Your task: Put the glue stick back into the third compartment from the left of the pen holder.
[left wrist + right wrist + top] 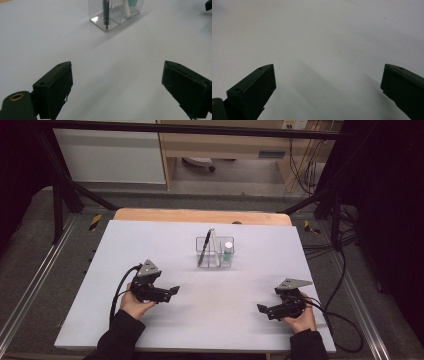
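A clear plastic organizer (215,253) with compartments stands at the middle back of the white table (165,245). A dark pen (205,247) leans in its left compartment, and a small tube with a white cap and green body (228,249) stands in its right one. My left gripper (172,291) rests low at the front left, jaws wide open, empty, pointing right toward the organizer (115,15). My right gripper (261,309) sits at the front right, open and empty, pointing left over bare table. In their own views the left gripper (117,75) and right gripper (329,75) hold nothing.
The white sheet covers a wooden tabletop whose edge (200,215) shows at the back. Black cables (340,320) trail off the right side. A dark metal frame (60,195) surrounds the table, with wooden furniture (225,145) beyond.
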`<act>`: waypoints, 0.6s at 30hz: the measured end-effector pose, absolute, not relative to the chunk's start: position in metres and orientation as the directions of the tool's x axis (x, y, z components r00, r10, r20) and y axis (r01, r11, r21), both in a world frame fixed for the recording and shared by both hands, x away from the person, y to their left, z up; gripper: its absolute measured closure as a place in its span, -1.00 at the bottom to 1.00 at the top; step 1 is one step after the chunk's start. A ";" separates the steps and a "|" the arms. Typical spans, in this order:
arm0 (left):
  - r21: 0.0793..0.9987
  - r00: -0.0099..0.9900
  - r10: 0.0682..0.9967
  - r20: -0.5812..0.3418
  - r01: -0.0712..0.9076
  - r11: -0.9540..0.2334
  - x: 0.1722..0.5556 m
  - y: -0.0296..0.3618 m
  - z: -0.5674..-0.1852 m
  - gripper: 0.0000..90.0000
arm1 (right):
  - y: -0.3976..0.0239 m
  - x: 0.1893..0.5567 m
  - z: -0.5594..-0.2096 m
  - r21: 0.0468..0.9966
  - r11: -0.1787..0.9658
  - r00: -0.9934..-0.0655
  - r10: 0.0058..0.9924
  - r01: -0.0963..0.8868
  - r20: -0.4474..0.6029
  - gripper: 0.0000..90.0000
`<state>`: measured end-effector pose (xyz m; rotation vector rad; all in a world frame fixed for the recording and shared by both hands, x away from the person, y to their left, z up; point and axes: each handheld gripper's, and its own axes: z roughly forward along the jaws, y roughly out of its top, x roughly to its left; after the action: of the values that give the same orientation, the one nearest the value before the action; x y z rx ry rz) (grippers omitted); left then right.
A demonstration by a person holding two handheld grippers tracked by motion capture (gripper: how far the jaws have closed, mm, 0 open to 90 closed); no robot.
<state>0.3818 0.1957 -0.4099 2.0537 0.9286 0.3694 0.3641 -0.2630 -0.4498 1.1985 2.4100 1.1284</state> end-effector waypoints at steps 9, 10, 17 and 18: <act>0.755 0.649 0.757 -0.074 0.532 -0.382 0.368 0.232 -0.434 -0.79 | -0.263 0.364 -0.451 0.724 0.377 -0.647 0.752 0.578 0.125 -0.99; 0.755 0.644 0.762 -0.069 0.533 -0.382 0.366 0.235 -0.435 -0.79 | -0.263 0.364 -0.451 0.724 0.375 -0.646 0.753 0.579 0.127 -0.99; 0.759 0.629 0.774 -0.072 0.538 -0.367 0.358 0.253 -0.439 -0.79 | -0.263 0.364 -0.451 0.719 0.378 -0.646 0.752 0.583 0.128 -0.99; 0.760 0.630 0.773 -0.073 0.537 -0.365 0.358 0.255 -0.439 -0.79 | -0.263 0.364 -0.451 0.719 0.379 -0.646 0.752 0.583 0.128 -0.99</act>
<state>0.3576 0.2547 -0.4391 2.0617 1.0232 0.3813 0.3638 -0.2625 -0.4506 1.1919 2.4172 1.1227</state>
